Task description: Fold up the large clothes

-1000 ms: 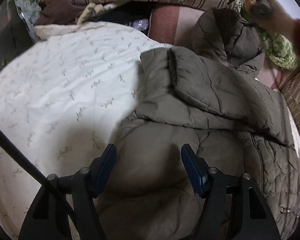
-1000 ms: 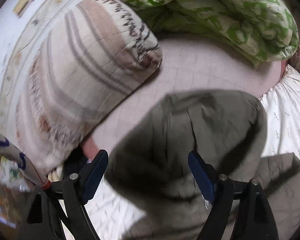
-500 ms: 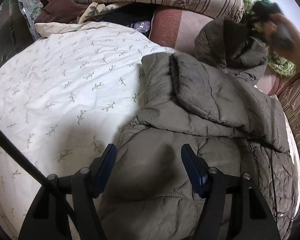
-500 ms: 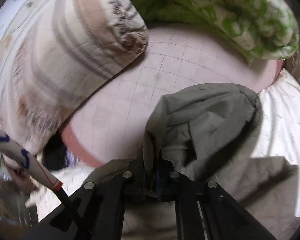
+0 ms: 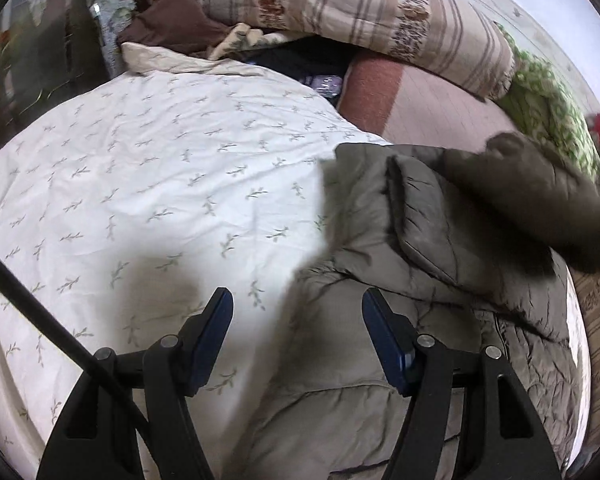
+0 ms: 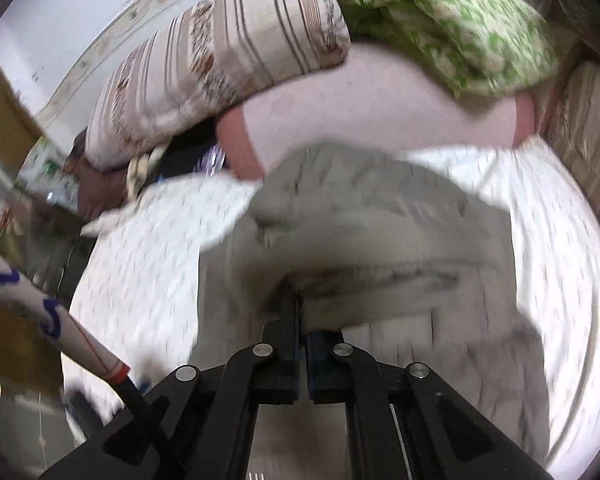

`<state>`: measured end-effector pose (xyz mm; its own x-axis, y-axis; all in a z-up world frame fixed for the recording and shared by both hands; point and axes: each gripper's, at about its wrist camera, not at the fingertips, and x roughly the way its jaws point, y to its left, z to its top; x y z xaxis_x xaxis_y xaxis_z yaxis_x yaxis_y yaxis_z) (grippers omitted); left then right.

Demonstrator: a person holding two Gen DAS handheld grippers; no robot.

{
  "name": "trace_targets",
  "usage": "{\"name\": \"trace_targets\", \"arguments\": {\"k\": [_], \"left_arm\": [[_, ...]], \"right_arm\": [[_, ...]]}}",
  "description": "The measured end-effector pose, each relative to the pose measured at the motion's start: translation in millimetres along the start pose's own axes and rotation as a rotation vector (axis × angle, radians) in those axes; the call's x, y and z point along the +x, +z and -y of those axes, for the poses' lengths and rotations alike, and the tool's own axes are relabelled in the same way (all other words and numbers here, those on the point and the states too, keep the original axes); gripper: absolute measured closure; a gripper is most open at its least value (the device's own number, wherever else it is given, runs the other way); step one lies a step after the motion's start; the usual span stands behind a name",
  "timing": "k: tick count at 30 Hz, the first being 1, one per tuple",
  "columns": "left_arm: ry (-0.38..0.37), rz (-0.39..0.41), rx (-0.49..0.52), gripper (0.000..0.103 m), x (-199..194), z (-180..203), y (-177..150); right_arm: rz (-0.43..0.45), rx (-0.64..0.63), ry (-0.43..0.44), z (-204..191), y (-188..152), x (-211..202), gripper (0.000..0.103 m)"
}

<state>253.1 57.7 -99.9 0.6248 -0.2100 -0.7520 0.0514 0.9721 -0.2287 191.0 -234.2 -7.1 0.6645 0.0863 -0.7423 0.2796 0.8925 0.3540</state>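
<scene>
Left hand-held gripper (image 5: pixel 296 336): my left tool hovers with its jaws wide apart, holding nothing, above the near left edge of the jacket.
Bed (image 5: pixel 148 184): white leaf-print cover, bare to the left of the jacket; room there, I judge, for laying the garment flat.
Jacket (image 5: pixel 428 288): olive padded coat lying on the right half of the bed, body spread toward me, one flap already folded over its upper part.
Hood (image 5: pixel 540 208): raised off the bed and blurred, swinging above the jacket's upper right.
Right hand-held gripper (image 6: pixel 302 320): my right tool is clamped tight on a fold of the jacket's fabric, which drapes ahead of the jaws.
Progress: early to middle, in my judgement; one flap is over, the hood fold is under way, and the body is not yet halved.
Striped bolster (image 5: pixel 380 12): at the head of the bed, well clear of the jacket.
Green floral quilt (image 6: pixel 452 28): heaped at the far right, near the hood; no obstruction that I can see.
</scene>
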Motion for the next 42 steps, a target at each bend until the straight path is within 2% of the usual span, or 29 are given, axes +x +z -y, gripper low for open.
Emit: {"name": "trace_targets", "arguments": {"k": [2,4,8,10,12,15,16,17,19,21,23,24,26,27,31,33,35,36,40,42], "left_arm": [[0.001,0.002,-0.020,0.037,0.5,-3.2,-0.5],[0.006,0.002,-0.028,0.037,0.6,-4.5,-2.5],[0.034,0.000,-0.027,0.037,1.8,-6.5,-6.3],[0.028,-0.002,-0.036,0.037,0.6,-8.9,-6.8],[0.017,0.004,-0.044,0.037,-0.6,-9.7,-4.3],[0.015,0.004,-0.028,0.037,1.6,-5.0,-2.8],[0.014,0.000,-0.023,0.037,2.8,-3.6,-2.9],[0.011,-0.007,-0.015,0.037,4.5,-1.3,-3.3],[0.005,-0.017,-0.005,0.037,6.7,2.1,-3.7],[0.008,-0.015,0.002,0.037,7.0,3.3,-3.7],[0.026,-0.004,0.014,0.037,6.5,4.0,-2.9],[0.033,0.001,0.019,0.037,6.2,4.2,-2.3],[0.036,0.003,0.023,0.037,6.2,4.3,-1.8],[0.032,0.001,0.023,0.037,6.8,4.6,-1.5],[0.027,-0.011,0.025,0.037,8.0,4.9,-1.8],[0.023,-0.013,0.020,0.037,5.9,3.2,-1.9],[0.026,-0.003,0.014,0.037,4.2,3.2,-1.6],[0.034,0.002,0.015,0.037,3.8,3.4,-1.4],[0.037,-0.013,0.012,0.037,7.7,1.1,-2.0],[0.039,-0.020,0.014,0.037,9.7,0.3,-1.7]], "right_arm": [[-0.045,0.035,0.032,9.6,-30.4,7.7,0.102],[-0.087,0.046,0.023,16.2,-52.5,25.9,0.102],[-0.109,0.019,-0.039,22.9,-58.8,63.9,0.102],[-0.113,0.012,-0.042,23.1,-59.4,62.2,0.101],[-0.081,-0.028,-0.029,18.6,-53.8,49.9,0.101],[0.038,-0.135,-0.111,4.4,-35.9,34.2,0.096],[0.058,-0.154,-0.130,1.2,-29.7,35.4,0.086],[0.078,-0.169,-0.152,-2.6,-18.1,40.5,0.068],[0.122,-0.181,-0.195,-6.1,3.6,59.6,0.051],[0.152,-0.186,-0.289,-1.7,19.1,86.7,0.051],[0.106,-0.160,-0.323,13.1,21.0,117.6,0.051],[0.072,-0.141,-0.312,20.7,17.1,132.1,0.052],[-0.056,-0.114,-0.271,39.1,-2.0,169.3,0.052],[-0.073,-0.131,-0.276,43.2,-12.9,178.9,0.052],[-0.023,-0.208,-0.339,29.2,-16.6,156.1,0.052],[0.091,-0.232,-0.314,12.3,-11.0,125.2,0.055],[0.137,-0.260,-0.280,-7.0,-3.4,111.8,0.055],[0.133,-0.261,-0.239,-15.7,1.5,112.1,0.055],[0.019,-0.225,-0.120,-37.8,9.5,154.3,0.055],[-0.103,-0.210,-0.114,-41.6,2.3,199.5,0.052]]}}
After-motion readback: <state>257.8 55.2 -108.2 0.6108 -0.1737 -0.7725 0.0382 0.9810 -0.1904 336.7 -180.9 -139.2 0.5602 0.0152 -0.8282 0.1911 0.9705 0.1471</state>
